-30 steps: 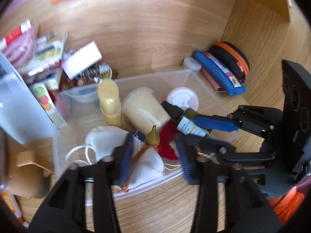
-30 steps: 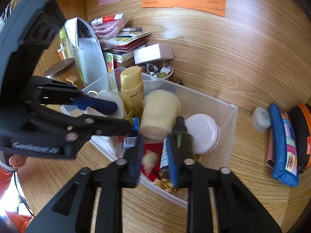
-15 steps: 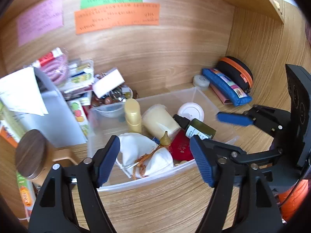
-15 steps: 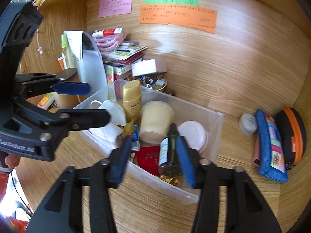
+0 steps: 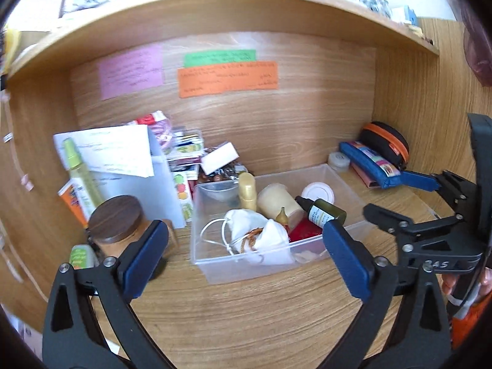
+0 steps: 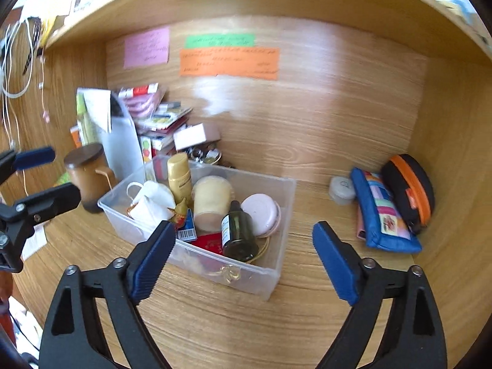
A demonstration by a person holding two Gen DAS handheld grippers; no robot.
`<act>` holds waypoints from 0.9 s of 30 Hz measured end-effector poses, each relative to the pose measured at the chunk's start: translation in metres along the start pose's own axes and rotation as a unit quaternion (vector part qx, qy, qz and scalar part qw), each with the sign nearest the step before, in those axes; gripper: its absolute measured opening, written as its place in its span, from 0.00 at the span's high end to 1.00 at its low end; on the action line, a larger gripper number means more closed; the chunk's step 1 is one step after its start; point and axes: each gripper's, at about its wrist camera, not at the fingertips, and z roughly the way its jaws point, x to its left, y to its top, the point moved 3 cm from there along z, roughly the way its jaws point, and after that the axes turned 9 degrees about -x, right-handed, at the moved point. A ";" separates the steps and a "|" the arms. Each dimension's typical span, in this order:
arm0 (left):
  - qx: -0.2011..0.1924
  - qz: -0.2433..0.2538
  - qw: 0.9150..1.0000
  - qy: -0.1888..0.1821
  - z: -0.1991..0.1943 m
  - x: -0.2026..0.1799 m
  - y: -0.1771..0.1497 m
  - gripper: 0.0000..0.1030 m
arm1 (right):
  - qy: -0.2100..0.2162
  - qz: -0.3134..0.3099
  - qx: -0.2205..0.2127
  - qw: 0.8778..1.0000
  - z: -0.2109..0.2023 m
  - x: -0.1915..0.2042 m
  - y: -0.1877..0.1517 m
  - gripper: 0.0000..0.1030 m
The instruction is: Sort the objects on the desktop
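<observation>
A clear plastic bin (image 5: 215, 264) stands on the wooden desk. It holds a white mask (image 5: 258, 233), a gold bottle (image 5: 247, 190), a cream jar (image 5: 276, 200), a dark green dropper bottle (image 6: 238, 230) lying on its side, and a pink round compact (image 6: 261, 213). My left gripper (image 5: 246, 258) hovers in front of the bin, its jaws opening wide with nothing between the pads. My right gripper (image 6: 246, 258) hangs back from the bin's near right corner, jaws likewise opening and holding nothing. Each gripper shows in the other's view: the right gripper (image 5: 399, 198), the left gripper (image 6: 43, 178).
A wooden-lidded jar (image 5: 115, 215) and a white folder with papers (image 5: 123, 160) stand left of the bin, with stacked packets behind. At the right wall lie a blue pencil case (image 6: 381, 212), a black-and-orange pouch (image 6: 409, 187) and a small round tub (image 6: 341, 189). A shelf overhangs.
Both grippers have drawn back and up from the bin while their jaws spread wide. The dropper bottle, earlier between the right jaws, now lies free in the bin.
</observation>
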 end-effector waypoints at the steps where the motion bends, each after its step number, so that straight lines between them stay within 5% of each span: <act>1: -0.005 -0.004 1.000 0.006 -0.006 0.001 -0.001 0.01 | -0.003 0.005 -0.005 1.000 -0.005 -0.001 0.000 0.04; 16: -0.041 -0.035 0.996 0.071 -0.045 0.005 -0.021 0.00 | -0.075 0.015 -0.076 0.994 -0.070 0.014 -0.006 0.00; 27: -0.046 -0.038 0.997 0.053 -0.044 -0.002 -0.027 0.00 | -0.062 0.001 -0.083 0.995 -0.077 0.023 -0.002 0.00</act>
